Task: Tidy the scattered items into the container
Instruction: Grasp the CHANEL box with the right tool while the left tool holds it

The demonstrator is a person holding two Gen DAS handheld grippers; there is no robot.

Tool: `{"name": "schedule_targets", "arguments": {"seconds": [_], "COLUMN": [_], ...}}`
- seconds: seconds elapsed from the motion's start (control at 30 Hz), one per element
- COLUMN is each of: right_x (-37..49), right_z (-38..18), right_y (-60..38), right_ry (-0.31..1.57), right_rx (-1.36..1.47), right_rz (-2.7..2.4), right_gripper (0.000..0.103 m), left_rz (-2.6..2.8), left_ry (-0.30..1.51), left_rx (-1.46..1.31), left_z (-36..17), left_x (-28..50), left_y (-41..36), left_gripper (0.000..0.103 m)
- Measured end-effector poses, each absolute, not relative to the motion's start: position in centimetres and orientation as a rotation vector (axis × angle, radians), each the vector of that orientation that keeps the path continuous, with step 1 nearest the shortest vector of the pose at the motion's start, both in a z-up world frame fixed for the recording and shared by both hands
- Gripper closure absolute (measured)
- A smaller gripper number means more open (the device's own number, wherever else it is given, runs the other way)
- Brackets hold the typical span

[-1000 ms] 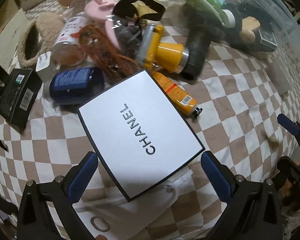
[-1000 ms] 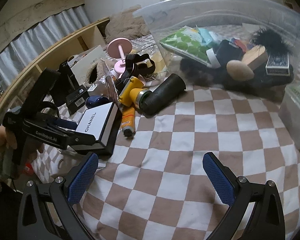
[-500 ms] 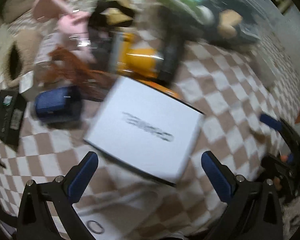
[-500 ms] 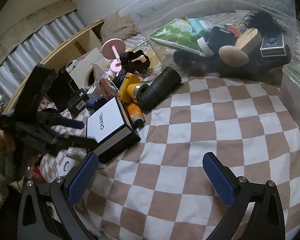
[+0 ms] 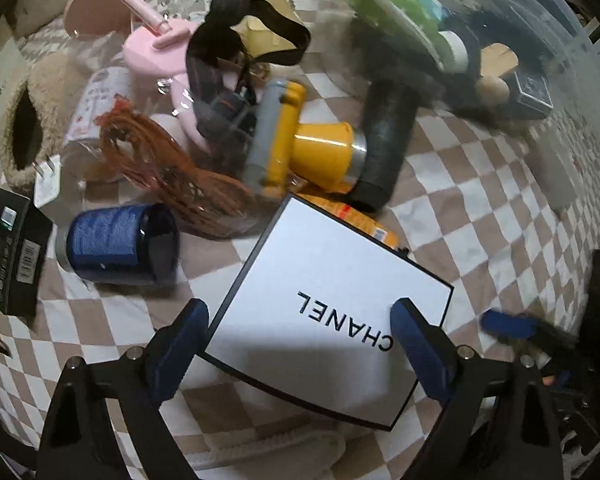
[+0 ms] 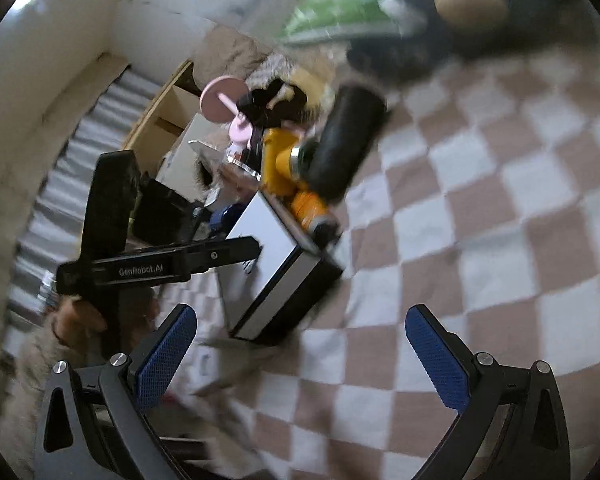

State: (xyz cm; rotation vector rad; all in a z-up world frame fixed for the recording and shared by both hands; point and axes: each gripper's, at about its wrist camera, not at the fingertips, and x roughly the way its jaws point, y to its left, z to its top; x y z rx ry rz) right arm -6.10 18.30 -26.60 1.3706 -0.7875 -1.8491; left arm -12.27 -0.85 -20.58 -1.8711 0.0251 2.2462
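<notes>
Found the white box (image 5: pixel 332 300) lying flat on the checked cloth (image 5: pixel 480 208), at the near edge of the clutter, touching the orange tube (image 5: pixel 374 230) behind it and well apart from the clear container (image 5: pixel 548 4), already part-filled. Caught the left gripper (image 5: pixel 300 344) pointing steeply down over the box, jaws closing with the box between them, blue pads (image 5: pixel 416 340) not seen pressing on its sides. Saw the right gripper (image 6: pixel 300 356) low over bare cloth, fingers wide apart, nothing between. Judged the step as the grasp of the box. Probably needed next: squaring the pads on two opposite sides, closing firmly, lifting level, then carrying across to the container without knocking the yellow tool (image 5: pixel 320 152).
</notes>
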Motion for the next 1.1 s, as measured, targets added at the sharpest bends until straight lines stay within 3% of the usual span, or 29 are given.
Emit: {"name": "schedule_targets", "arguments": {"seconds": [0.2,0.43,0.83,1.1], "right_x": [-6.0,-6.4,-8.4,-7.6], "right_z": [-27.4,-28.1,-30.0,-28.9], "right_y": [18.5,21.4,19.6,20.8], "right_ry": [-0.887,-1.142,-1.133,-1.172], "right_rx": [1.439,1.473,1.601,1.527], "right_rz": [-1.755,-1.679,-1.666,-1.611], "right_gripper": [0.000,0.000,0.000,0.042], "left_rz": [2.147,2.030,1.951,1.964], "left_ry": [0.066,0.128,0.309,0.257], "left_rx": [-1.824,-1.746,-1.663,-1.677], "left_z": [-20.6,-20.8,-21.4,-21.3], "left_x": [-10.5,-8.6,-6.2,-6.6], "left_y": [1.0,4.2,7.7,6.9], "left_gripper": [0.012,0.012,0.006,0.002]}}
